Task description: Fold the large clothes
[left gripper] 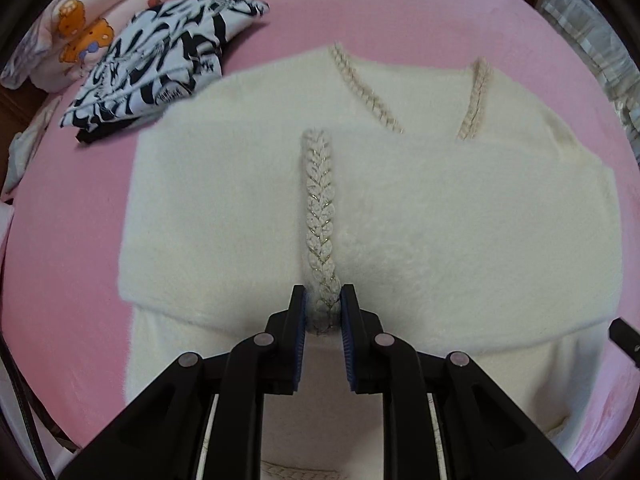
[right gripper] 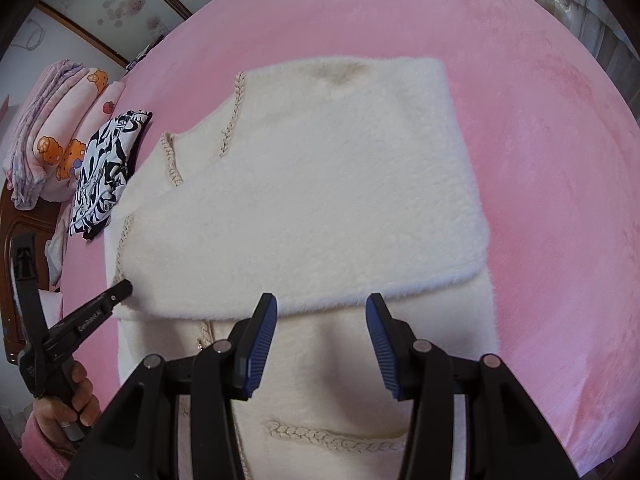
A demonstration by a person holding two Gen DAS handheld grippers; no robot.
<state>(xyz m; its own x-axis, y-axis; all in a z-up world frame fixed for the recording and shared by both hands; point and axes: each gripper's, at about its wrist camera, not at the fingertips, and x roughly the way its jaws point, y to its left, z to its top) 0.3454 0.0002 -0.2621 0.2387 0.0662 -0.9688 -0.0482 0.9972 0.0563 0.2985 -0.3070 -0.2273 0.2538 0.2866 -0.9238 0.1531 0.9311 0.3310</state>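
A cream fuzzy garment (left gripper: 420, 216) with braided trim lies folded on the pink bed; it also shows in the right wrist view (right gripper: 320, 200). My left gripper (left gripper: 323, 308) is shut on the braided trim (left gripper: 320, 216) at the near edge of the folded layer. In the right wrist view the left gripper (right gripper: 124, 290) touches the fold's left corner. My right gripper (right gripper: 322, 312) is open and empty, its fingers just at the near edge of the folded layer.
A folded black-and-white patterned garment (left gripper: 160, 60) lies on the pink bed sheet (left gripper: 60, 240) at the far left. Stacked pink cartoon-print bedding (right gripper: 60, 128) sits beyond it by a wooden headboard (right gripper: 16, 216). Curtains (left gripper: 592, 40) hang at the far right.
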